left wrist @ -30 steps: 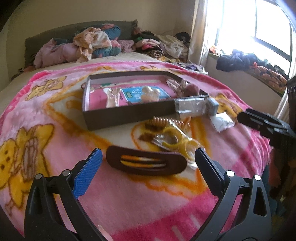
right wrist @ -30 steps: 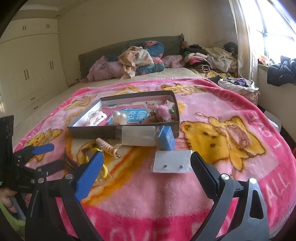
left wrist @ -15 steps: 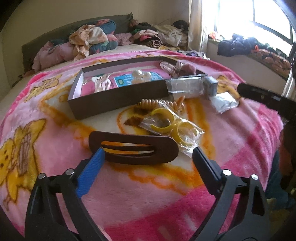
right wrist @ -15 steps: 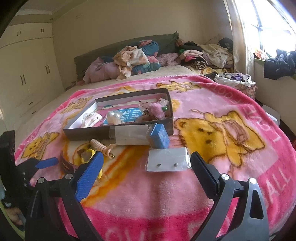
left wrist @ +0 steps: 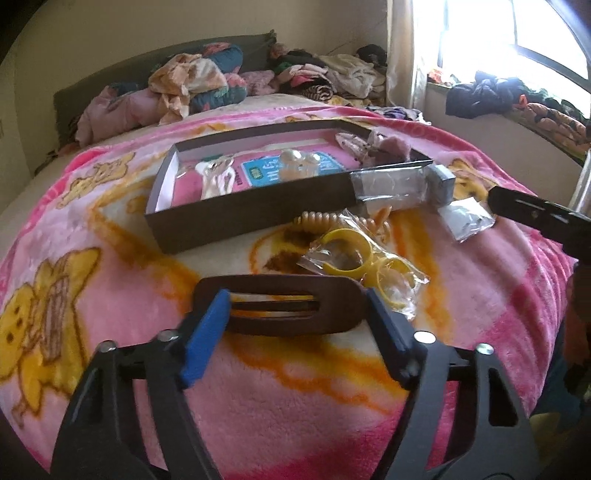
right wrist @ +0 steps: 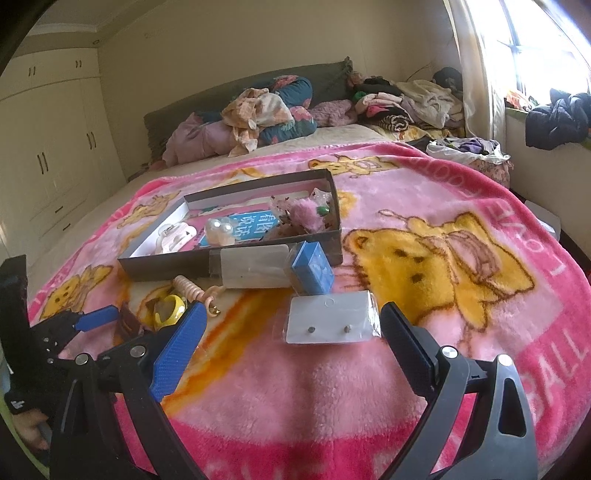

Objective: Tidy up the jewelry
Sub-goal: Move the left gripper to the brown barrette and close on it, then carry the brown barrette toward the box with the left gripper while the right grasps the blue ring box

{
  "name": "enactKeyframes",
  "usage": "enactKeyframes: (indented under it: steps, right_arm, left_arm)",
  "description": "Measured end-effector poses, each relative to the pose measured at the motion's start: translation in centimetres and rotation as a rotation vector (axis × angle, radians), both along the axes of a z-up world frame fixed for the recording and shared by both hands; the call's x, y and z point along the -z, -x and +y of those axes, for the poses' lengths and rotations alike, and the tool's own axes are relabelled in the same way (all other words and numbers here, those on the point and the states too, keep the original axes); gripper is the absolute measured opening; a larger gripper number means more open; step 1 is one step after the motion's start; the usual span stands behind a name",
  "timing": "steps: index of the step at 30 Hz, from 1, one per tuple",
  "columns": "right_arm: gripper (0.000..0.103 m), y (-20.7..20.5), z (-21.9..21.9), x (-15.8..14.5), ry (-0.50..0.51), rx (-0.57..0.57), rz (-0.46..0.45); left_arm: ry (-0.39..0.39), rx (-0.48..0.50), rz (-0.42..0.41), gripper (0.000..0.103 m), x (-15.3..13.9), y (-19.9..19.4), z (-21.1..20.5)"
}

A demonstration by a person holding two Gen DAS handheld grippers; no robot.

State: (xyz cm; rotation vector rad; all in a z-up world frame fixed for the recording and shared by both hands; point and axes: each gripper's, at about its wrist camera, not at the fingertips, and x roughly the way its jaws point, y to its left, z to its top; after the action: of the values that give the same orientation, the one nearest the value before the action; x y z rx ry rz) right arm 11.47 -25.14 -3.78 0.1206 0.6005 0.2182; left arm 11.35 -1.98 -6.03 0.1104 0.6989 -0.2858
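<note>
A brown oval hair clip [left wrist: 280, 306] lies on the pink blanket, right between the fingers of my left gripper [left wrist: 295, 301], whose jaws are narrowing around its ends. Behind it lie a bag of yellow rings [left wrist: 364, 266], a coiled hair tie [left wrist: 317, 221] and the dark open box [left wrist: 236, 210] holding several pieces. My right gripper [right wrist: 291, 321] is open, its fingers either side of a clear card of stud earrings [right wrist: 330, 323]. A blue box [right wrist: 312, 267] and a clear case [right wrist: 255, 267] lean on the dark box [right wrist: 236, 260].
The pink cartoon blanket [right wrist: 424, 258] covers the bed. Piled clothes [right wrist: 266, 114] lie at the headboard and by the window [left wrist: 509, 33]. White wardrobes [right wrist: 48, 147] stand at the left. The right gripper's finger [left wrist: 535, 218] shows at the left view's right edge.
My left gripper has moved forward and down to the brown hair clip and its jaws have narrowed around it. My right gripper has edged closer to the earring card.
</note>
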Motion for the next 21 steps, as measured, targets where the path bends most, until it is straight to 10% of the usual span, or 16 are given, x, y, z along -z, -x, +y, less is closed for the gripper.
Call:
enactKeyframes:
  steps: [9,21]
  right_arm:
    - [0.092,-1.4,0.2,-0.1,0.019,-0.006,-0.001]
    - [0.083,-6.9,0.1,0.7,0.06,0.012,0.09]
  left_arm:
    - [-0.018,0.047,-0.049,0.019,-1.4,-0.1,-1.0]
    - [-0.056,0.06,-0.091,0.004,-3.2,-1.2,-1.8]
